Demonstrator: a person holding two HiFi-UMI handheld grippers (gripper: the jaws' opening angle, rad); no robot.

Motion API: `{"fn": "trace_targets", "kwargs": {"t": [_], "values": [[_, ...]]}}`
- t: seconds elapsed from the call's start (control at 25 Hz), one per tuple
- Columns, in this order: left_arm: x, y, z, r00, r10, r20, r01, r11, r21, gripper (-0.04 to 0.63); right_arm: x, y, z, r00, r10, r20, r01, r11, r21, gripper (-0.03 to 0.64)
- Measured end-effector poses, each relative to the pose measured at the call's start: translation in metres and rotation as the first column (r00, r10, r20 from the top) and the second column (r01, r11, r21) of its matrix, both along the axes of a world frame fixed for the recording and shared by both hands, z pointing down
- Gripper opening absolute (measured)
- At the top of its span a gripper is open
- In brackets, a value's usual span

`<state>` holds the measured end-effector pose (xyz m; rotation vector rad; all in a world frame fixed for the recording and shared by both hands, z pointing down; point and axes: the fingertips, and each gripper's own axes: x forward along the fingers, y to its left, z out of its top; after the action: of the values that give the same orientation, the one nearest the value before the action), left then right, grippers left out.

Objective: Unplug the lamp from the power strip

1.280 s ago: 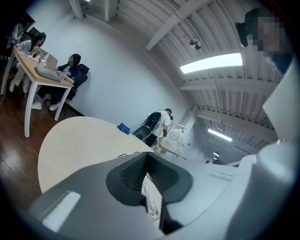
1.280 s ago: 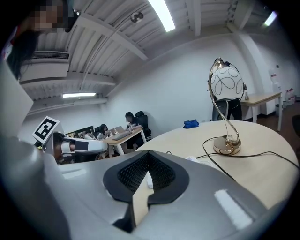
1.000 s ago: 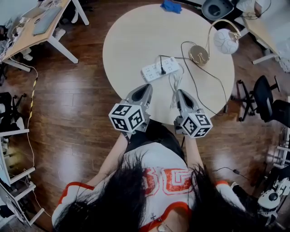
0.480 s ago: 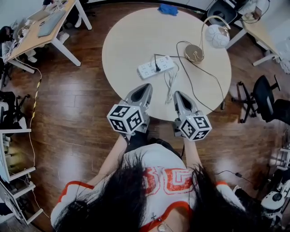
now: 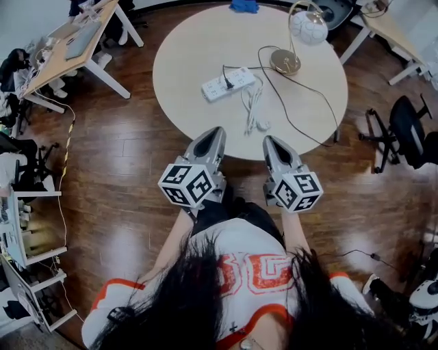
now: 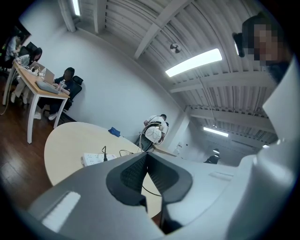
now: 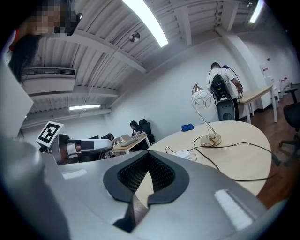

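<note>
**Lamp plugged in; both grippers clenched and empty at the table's near rim**

Bearings are read on the head view, with 12 o'clock at the table's far rim.

1. Round table (image 5: 191, 48): pale top, standing on a dark wood floor.
2. Power strip (image 5: 219, 87): white, lying flat just toward 9 o'clock of the table's centre, its long side slanted.
3. Black plug (image 5: 228, 83): seated in the power strip.
4. Black cord (image 5: 295, 113): it leaves the black plug toward 2 o'clock, with a long loop sweeping out to the 4 o'clock rim.
5. Lamp (image 5: 285, 62): gold round base at 2 o'clock, arched stem, white globe shade (image 5: 307, 27) by the 1 o'clock rim.
6. White cord bundle (image 5: 254, 115): loosely gathered, at 6 o'clock of the power strip.
7. Blue cloth (image 5: 243, 5): at the 12 o'clock rim.
8. Left gripper (image 5: 217, 131): at 7 o'clock, pads pressed together with nothing between them, well apart from the power strip.
9. Right gripper (image 5: 269, 139): at 5 o'clock, pads likewise pressed together and empty.

From above it is hard to judge whether the tips hang over the tabletop or stop just short of it.
</note>
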<state>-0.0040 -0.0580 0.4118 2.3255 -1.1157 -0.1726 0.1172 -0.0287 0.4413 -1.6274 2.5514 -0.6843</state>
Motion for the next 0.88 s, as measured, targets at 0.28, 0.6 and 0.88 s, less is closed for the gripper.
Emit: {"fn": "trace_targets", "kwargs": {"t": [0.28,0.6,0.88], "values": [[-0.014,0.032,-0.006,0.999,-0.036,-0.006,0.036,0.999,0.016,0.000,-0.027,0.028,0.003,0.997,-0.083,0.010,0.083,0.997,0.005,0.000],[0.003,0.038,-0.008,1.000,0.023,-0.004,-0.022,0.999,0.028,0.000,-0.021,0.040,-0.007,0.998,-0.052,-0.020,0.052,0.998,0.022,0.000],[0.006,0.049,-0.004,0.998,0.066,0.013,-0.066,0.998,0.017,0.000,-0.033,0.042,-0.004,0.998,-0.063,-0.029,0.063,0.998,0.010,0.000]]}}
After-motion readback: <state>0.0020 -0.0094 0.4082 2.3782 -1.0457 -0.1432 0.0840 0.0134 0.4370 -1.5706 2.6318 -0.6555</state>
